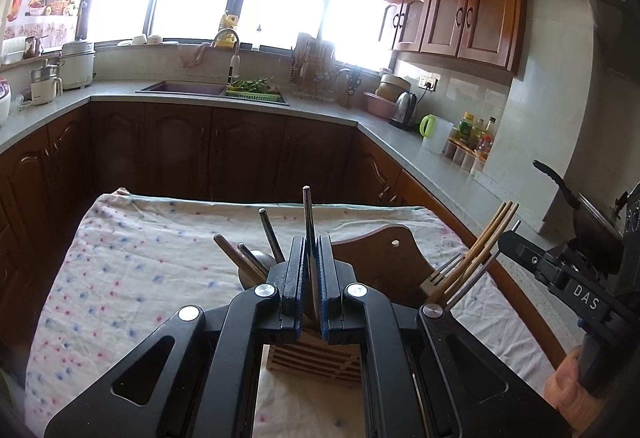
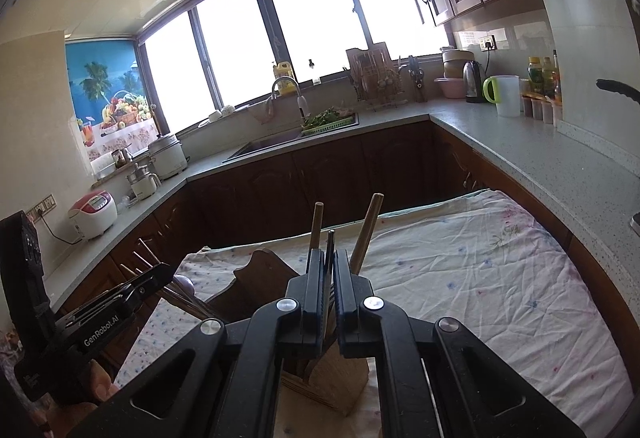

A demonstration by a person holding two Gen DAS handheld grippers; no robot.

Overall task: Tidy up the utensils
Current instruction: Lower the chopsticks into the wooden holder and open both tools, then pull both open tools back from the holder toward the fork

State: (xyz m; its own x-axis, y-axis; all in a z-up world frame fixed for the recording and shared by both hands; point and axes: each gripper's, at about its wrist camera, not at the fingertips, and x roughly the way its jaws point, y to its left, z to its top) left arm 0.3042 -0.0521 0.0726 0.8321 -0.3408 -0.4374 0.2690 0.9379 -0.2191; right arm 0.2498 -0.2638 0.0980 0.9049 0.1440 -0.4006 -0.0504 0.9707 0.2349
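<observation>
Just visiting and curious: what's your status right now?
Left gripper shut on metal utensil. Right gripper shut on another utensil. Both over wooden holder. Nothing blocking.

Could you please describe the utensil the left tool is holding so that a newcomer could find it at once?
Start at the floral cloth covering the table, then find the slatted wooden holder at its near edge. The left tool is shut on a thin metal utensil handle rising from it. It stands nearly upright and tallest, while the neighbouring metal handles lean left.

Left tongs (image 1: pixel 311 258) around metal utensil (image 1: pixel 307 213)
</observation>
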